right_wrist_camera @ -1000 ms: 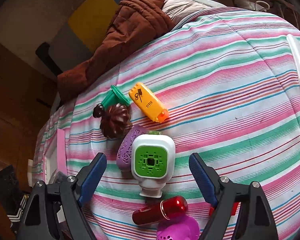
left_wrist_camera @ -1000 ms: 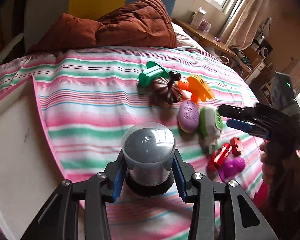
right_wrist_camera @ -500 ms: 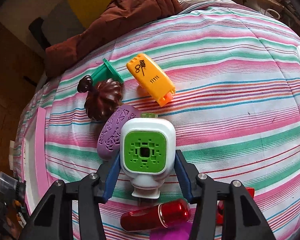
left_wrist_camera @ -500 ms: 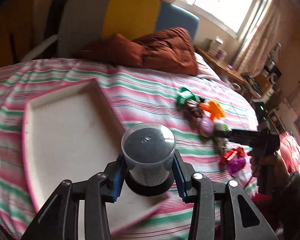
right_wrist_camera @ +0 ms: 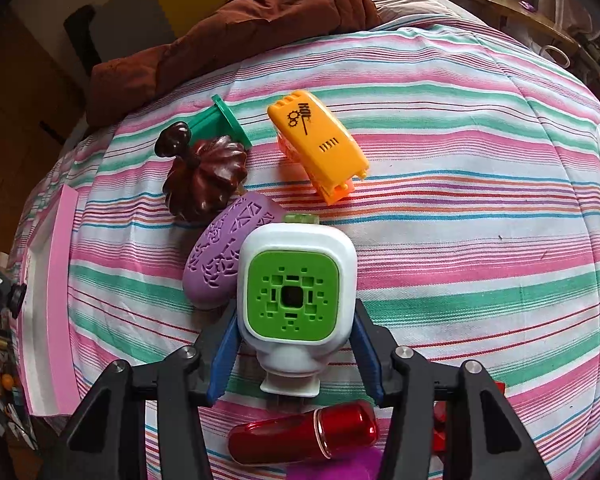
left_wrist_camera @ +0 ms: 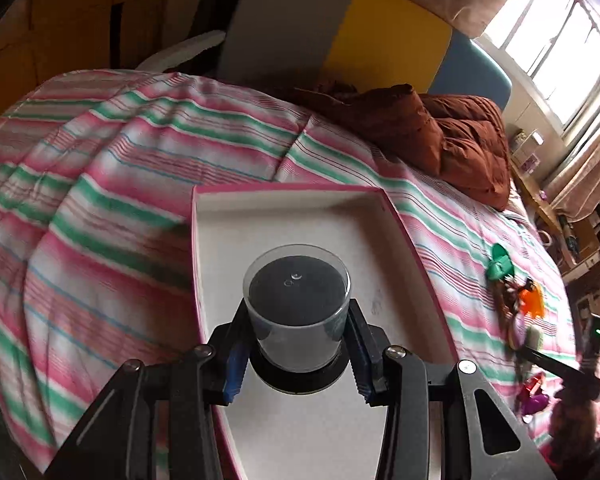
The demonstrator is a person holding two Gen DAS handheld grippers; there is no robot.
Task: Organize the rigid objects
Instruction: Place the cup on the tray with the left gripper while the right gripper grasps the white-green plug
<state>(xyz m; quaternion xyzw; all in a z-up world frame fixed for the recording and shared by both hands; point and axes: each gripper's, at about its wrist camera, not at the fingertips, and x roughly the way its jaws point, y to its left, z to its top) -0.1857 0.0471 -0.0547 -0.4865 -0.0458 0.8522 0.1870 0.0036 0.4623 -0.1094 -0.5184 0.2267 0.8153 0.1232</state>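
A striped bedspread [left_wrist_camera: 112, 184] covers the bed, with a brown quilt [left_wrist_camera: 452, 136] bunched at its far end. A pink-edged white tray [left_wrist_camera: 300, 216] lies on it, and over the tray the left gripper [left_wrist_camera: 296, 354] clamps a clear cylindrical container with a dark inside [left_wrist_camera: 296, 304]. Among the toys, the right gripper [right_wrist_camera: 292, 354] has its jaws pressed on a white and green device [right_wrist_camera: 296, 292], beside a purple case [right_wrist_camera: 220, 256], an orange block [right_wrist_camera: 320, 144], a brown gourd [right_wrist_camera: 204, 176] and a red tube [right_wrist_camera: 304, 432]
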